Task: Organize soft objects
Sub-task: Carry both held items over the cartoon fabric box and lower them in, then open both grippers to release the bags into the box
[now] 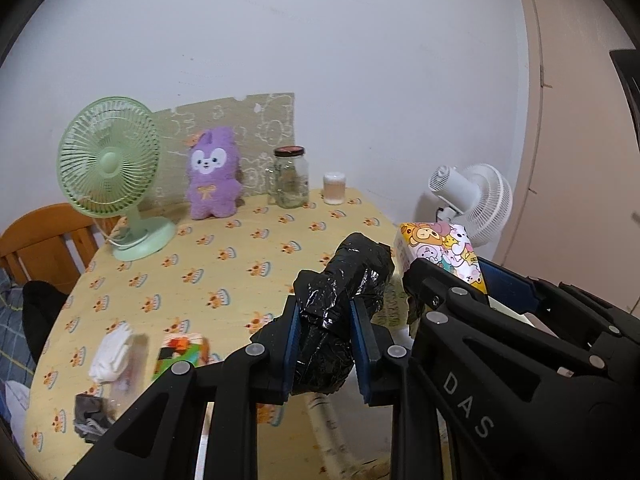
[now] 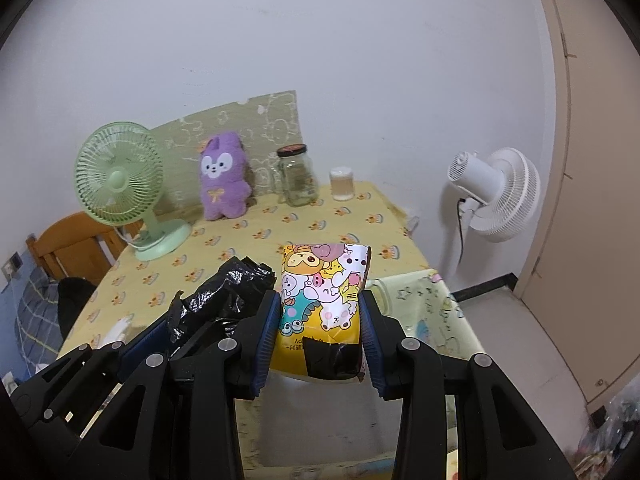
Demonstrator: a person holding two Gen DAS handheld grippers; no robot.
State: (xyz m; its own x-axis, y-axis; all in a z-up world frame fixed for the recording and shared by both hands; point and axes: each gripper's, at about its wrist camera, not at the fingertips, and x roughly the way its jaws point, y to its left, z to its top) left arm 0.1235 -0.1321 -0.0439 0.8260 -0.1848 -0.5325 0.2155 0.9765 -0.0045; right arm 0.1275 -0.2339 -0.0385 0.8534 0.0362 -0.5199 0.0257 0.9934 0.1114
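Note:
My left gripper (image 1: 326,344) is shut on a black plastic bag roll (image 1: 340,304), held above the yellow patterned tablecloth (image 1: 224,256). Just to its right, my right gripper (image 2: 320,332) is shut on a soft cartoon-print tissue pack (image 2: 320,292); the same tissue pack (image 1: 440,248) shows in the left wrist view behind the right gripper's fingers (image 1: 424,284). The black bag roll (image 2: 224,296) appears left of the pack in the right wrist view. A purple plush bunny (image 1: 214,176) stands at the back of the table. A white cloth bundle (image 1: 112,352) lies near the front left.
A green desk fan (image 1: 112,176), a glass jar (image 1: 290,178) and a small lidded cup (image 1: 334,188) stand along the back. A colourful small box (image 1: 182,354) and a grey crumpled item (image 1: 90,420) lie front left. A white floor fan (image 2: 496,192) stands right of the table, a wooden chair (image 1: 44,240) left.

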